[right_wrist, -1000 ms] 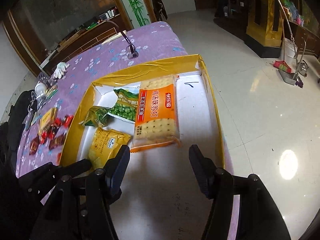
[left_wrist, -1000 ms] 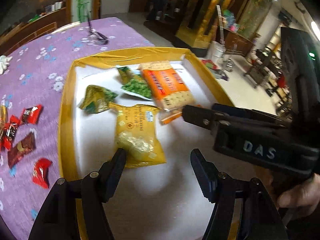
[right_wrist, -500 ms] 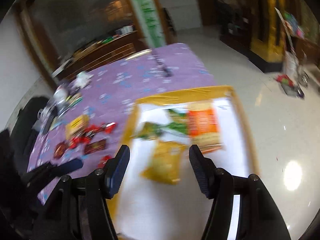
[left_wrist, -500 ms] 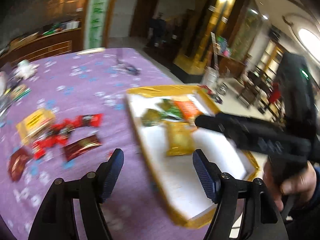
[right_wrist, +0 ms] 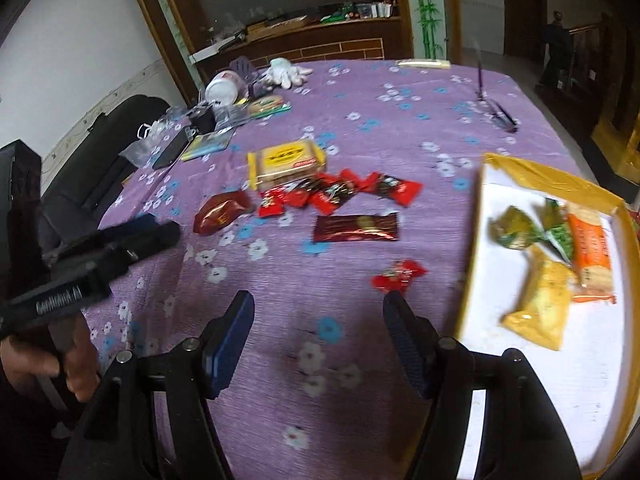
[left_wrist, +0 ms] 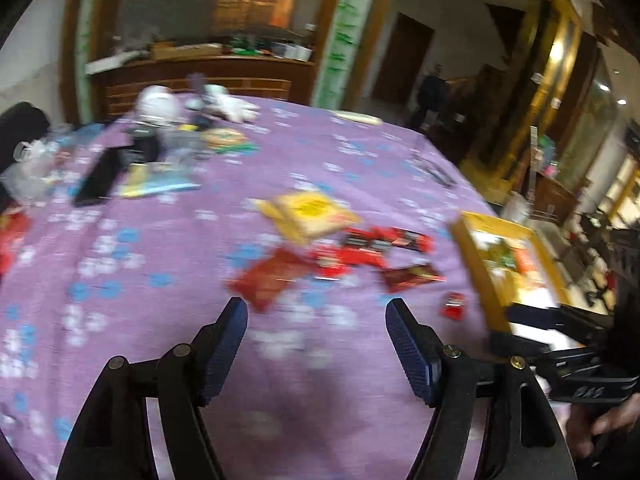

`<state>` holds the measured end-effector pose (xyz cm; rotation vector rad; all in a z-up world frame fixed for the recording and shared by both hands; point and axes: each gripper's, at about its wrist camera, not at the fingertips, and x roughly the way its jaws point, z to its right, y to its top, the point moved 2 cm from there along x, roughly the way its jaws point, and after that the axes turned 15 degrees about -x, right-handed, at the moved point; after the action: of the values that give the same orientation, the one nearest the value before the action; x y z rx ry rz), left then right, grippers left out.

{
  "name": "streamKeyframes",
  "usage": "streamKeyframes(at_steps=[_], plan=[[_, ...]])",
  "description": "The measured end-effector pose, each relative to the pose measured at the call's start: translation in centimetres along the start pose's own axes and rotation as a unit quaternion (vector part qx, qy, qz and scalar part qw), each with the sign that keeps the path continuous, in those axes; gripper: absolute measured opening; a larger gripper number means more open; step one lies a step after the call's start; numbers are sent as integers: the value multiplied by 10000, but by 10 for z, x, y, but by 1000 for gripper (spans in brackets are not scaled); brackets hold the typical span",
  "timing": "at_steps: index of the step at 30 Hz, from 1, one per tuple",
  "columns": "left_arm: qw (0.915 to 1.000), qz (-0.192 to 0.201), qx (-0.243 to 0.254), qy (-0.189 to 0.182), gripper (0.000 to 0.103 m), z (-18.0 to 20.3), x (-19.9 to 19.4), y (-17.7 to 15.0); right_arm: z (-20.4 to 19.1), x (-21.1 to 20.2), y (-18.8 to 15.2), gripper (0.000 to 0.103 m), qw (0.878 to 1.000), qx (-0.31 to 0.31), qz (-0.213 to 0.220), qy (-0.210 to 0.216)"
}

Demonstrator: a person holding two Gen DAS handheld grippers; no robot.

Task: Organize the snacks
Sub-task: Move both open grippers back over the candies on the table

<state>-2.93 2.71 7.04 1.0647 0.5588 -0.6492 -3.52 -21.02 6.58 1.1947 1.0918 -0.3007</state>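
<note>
Snacks lie ahead of both pairs of fingers, none of them held; the left gripper [left_wrist: 316,344] has its jaws standing well apart over bare purple flowered tablecloth [left_wrist: 168,248] with nothing between them, having just been opening; the right gripper [right_wrist: 318,340] likewise has its jaws spread and empty above the cloth, also having just been opening; just beyond the right gripper's right fingertip [right_wrist: 394,312] sits a single red-wrapped candy [right_wrist: 398,274]; further ahead of those fingers lies a dark red bar wrapper [right_wrist: 356,227], to the left of it a maroon pouch [right_wrist: 222,210], then beyond them a cluster of red candies [right_wrist: 340,192] and past that a yellow biscuit pack [right_wrist: 286,160]; off to the right of the right fingers is the yellow-rimmed tray [right_wrist: 556,178], holding a yellow snack bag [right_wrist: 542,300], an orange cracker pack [right_wrist: 592,252] and two green packets [right_wrist: 556,232]; in the blurred left wrist view the same red candies lie ahead and to the right of the left fingers, with the tray at far right; the other gripper shows at the edge of each view, each gripped by a hand [right_wrist: 48,360]; at the far side of the table lie a white glove [right_wrist: 286,70], a white tub [right_wrist: 222,86] and assorted clutter.
</note>
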Motion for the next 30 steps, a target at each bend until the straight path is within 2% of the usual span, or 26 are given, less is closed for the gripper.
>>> streamKeyframes(at_steps=[4, 5, 8, 13, 17, 21, 23, 25, 30], plan=[[9978, 143, 295, 581, 75, -42, 0, 14, -5, 0, 1, 66, 10000, -12, -21, -79], [9975, 113, 346, 607, 75, -49, 0, 15, -5, -1, 0, 66, 9999, -5, -23, -110], [9972, -215, 634, 328, 75, -48, 15, 21, 2, -2, -3, 66, 9996, 145, -92, -234], [9900, -702, 1219, -104, 75, -14, 51, 20, 12, -11, -12, 66, 9982, 354, -130, -463], [9849, -931, 1460, -6, 75, -1, 85, 23, 19, -19, -22, 66, 9967, 487, -136, -635], [9802, -1002, 1704, 124, 75, 6, 111, 29, 27, -31, -33, 66, 9944, 675, -113, -800], [9794, -1031, 1727, 151, 68, 7, 120, 29, 29, -34, -37, 66, 9939, 750, -110, -797], [9792, -1208, 1623, 133, 44, 5, 128, 26, 30, -37, -40, 66, 9937, 790, -108, -794], [9859, -1092, 1267, 82, 38, -2, 119, 17, 32, -38, -36, 66, 9941, 876, -99, -636]])
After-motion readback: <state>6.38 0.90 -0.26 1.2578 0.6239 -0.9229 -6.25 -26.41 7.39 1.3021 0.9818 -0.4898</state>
